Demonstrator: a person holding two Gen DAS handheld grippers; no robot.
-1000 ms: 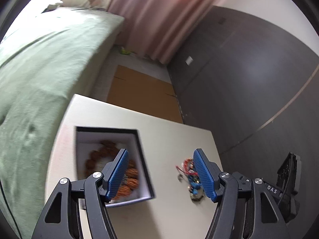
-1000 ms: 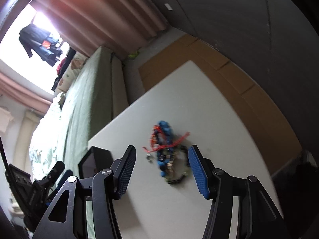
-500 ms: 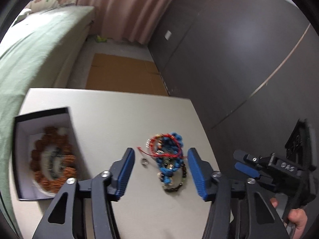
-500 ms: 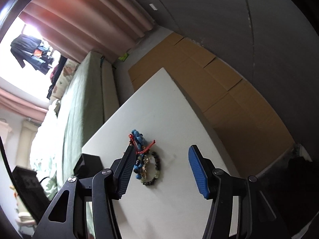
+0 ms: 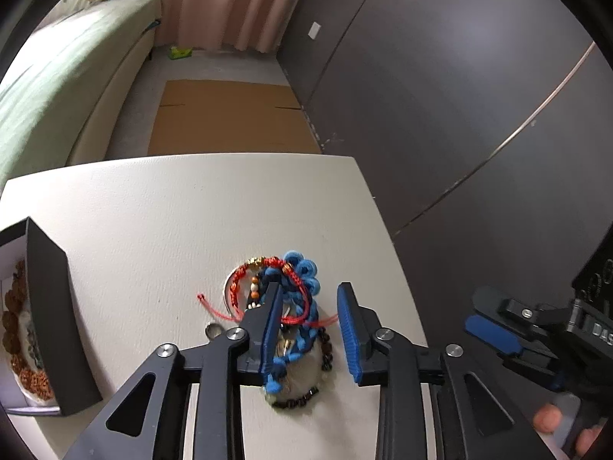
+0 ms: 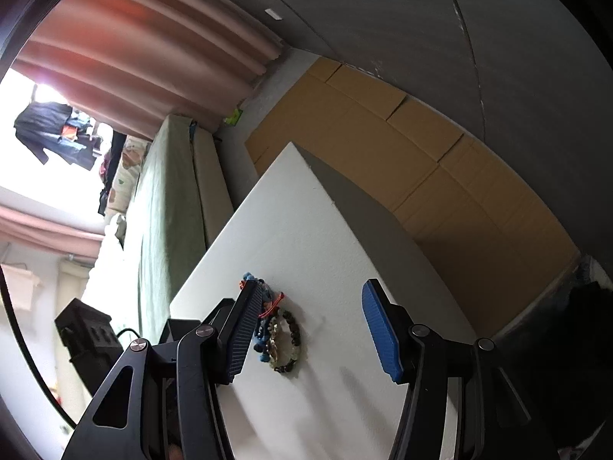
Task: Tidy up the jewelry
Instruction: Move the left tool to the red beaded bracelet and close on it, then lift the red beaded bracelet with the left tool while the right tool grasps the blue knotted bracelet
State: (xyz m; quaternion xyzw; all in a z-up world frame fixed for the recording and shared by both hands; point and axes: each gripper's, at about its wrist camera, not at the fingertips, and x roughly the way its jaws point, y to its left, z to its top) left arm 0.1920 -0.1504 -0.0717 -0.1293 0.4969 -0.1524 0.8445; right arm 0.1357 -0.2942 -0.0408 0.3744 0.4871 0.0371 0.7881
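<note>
— Blue knotted cord bracelet, tangled with a red string bracelet and a dark bead bracelet, lies in one heap on the white worktop. Where is the left gripper?

— Low over that heap, fingers parted about halfway, straddling the blue and red cords; whether they touch, I cannot tell. Nothing is gripped.

— And the right gripper?

— Wide apart, holding nothing, with the heap just beside its left finger.

— The box?

— Black jewelry box, open, at the worktop's left edge, with a brown bead bracelet inside. A small silver ring lies beside the heap.
</note>
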